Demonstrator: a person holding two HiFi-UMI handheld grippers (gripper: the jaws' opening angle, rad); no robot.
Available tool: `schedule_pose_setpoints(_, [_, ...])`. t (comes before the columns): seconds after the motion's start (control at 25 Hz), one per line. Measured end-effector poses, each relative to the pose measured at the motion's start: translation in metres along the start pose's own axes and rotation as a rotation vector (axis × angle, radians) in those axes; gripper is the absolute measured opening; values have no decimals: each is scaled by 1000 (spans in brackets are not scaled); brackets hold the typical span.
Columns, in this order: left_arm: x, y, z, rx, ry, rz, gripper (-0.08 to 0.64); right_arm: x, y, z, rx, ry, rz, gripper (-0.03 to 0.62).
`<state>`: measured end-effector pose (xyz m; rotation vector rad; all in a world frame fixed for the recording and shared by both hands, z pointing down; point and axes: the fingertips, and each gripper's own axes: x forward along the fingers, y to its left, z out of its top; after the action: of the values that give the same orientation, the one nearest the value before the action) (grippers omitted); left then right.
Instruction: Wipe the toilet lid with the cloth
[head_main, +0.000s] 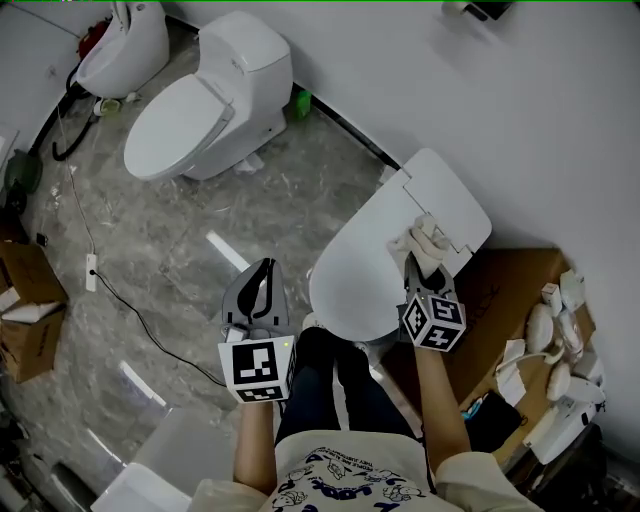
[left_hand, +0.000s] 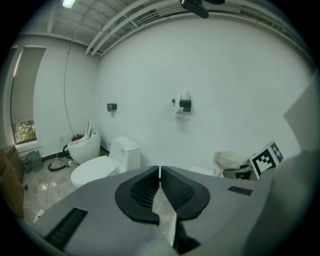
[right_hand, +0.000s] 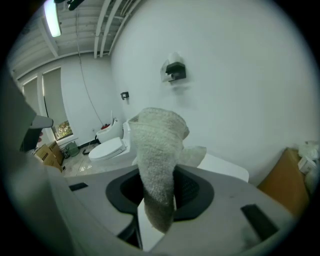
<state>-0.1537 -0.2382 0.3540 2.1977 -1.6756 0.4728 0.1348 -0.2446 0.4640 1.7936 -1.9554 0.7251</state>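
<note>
Left of the toilet lid (head_main: 360, 275), above open floor (head_main: 180, 250), the left gripper (head_main: 263, 272) hangs with its jaws pressed together on nothing. The right gripper (head_main: 418, 265) pinches the cloth (head_main: 425, 238), which lies on the lid near its rear edge. A cardboard box (head_main: 515, 290) crowds the lid's right side.

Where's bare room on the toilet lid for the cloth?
Free: front and left of the white oval toilet lid, between the beige terry cloth and the grey marble floor. Crowded: its hinge end, under the right gripper.
</note>
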Motion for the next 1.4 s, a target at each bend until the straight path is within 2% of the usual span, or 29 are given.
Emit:
schedule_pose_setpoints(0.44, [72,-22,-61,28,81,-47,15,119,-43,-64,-31,131,-9,112])
schedule_pose_setpoints(0.68, [101,-33,-87,37,106,-66,15,169,-63,-84,-58,164,-16,112])
schedule_pose_setpoints(1.12, [140,-47,-138,23,172,-92,15,254,-85,-109,-271,257,-35,112])
schedule_pose_setpoints(1.32, [149,-37,-157,19,199,-75,15,287,-98,-113,-212,274,-43,112])
schedule_pose_setpoints(1.4, [153,-33,-162,23,204,-69,15,300,-104,-111,-227,276,-51,112])
